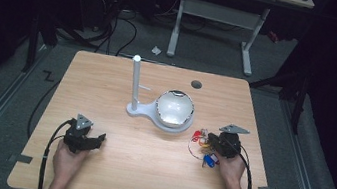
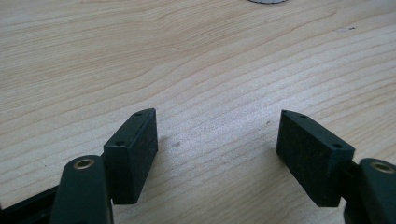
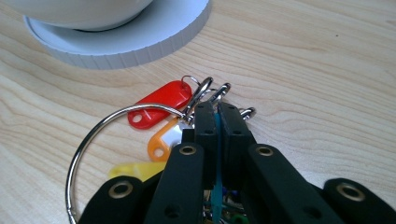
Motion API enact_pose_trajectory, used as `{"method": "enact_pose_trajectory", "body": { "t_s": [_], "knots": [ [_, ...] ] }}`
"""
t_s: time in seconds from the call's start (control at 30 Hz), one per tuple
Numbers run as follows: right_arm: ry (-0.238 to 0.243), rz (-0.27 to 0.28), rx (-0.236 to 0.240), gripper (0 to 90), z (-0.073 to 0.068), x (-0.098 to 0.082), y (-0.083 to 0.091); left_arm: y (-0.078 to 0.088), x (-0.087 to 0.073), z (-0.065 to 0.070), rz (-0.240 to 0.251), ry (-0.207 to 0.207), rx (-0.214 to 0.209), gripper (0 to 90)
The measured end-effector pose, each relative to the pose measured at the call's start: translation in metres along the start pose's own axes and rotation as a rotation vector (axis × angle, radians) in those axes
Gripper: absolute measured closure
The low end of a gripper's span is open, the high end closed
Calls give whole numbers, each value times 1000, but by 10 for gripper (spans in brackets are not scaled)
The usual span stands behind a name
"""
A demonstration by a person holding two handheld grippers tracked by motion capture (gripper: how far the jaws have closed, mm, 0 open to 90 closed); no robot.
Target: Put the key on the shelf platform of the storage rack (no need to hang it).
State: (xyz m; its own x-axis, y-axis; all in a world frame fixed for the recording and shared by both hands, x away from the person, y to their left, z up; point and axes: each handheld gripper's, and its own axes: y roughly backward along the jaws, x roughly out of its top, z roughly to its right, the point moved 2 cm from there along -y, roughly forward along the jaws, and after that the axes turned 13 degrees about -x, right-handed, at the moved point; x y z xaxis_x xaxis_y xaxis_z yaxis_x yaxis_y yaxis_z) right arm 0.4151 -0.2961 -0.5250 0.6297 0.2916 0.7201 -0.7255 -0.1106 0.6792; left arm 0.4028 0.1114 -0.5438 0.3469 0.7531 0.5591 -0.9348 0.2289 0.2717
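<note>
While right fingers pinch a teal tag, left fingers wide over pale wood table.

Readable text: I find none in any view.
Key tags: I see red, orange and yellow tags, their faces blank or too small to read.
Table: I see bare wood grain, no label or number.

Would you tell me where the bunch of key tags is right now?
In the high view the bunch of key tags lies at the table's right side, just right of the white bowl stand, under the right gripper.
</note>
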Motion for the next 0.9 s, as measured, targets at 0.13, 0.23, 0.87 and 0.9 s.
{"method": "enact_pose_trajectory", "body": {
  "t_s": [0.13, 0.23, 0.87, 0.9],
  "knots": [
    [27, -15, 1, 881, 0, -2, -1, 0, 0, 0, 0, 0, 0, 296],
    [14, 1, 5, 882, 0, -1, 1, 0, 0, 0, -1, -1, 0, 296],
    [13, 77, 36, 883, 10, 18, 37, 0, 0, 0, 0, 0, 0, 296],
    [7, 75, 41, 883, 10, 20, 39, 0, 0, 0, 0, -1, -1, 296]
  ]
}}
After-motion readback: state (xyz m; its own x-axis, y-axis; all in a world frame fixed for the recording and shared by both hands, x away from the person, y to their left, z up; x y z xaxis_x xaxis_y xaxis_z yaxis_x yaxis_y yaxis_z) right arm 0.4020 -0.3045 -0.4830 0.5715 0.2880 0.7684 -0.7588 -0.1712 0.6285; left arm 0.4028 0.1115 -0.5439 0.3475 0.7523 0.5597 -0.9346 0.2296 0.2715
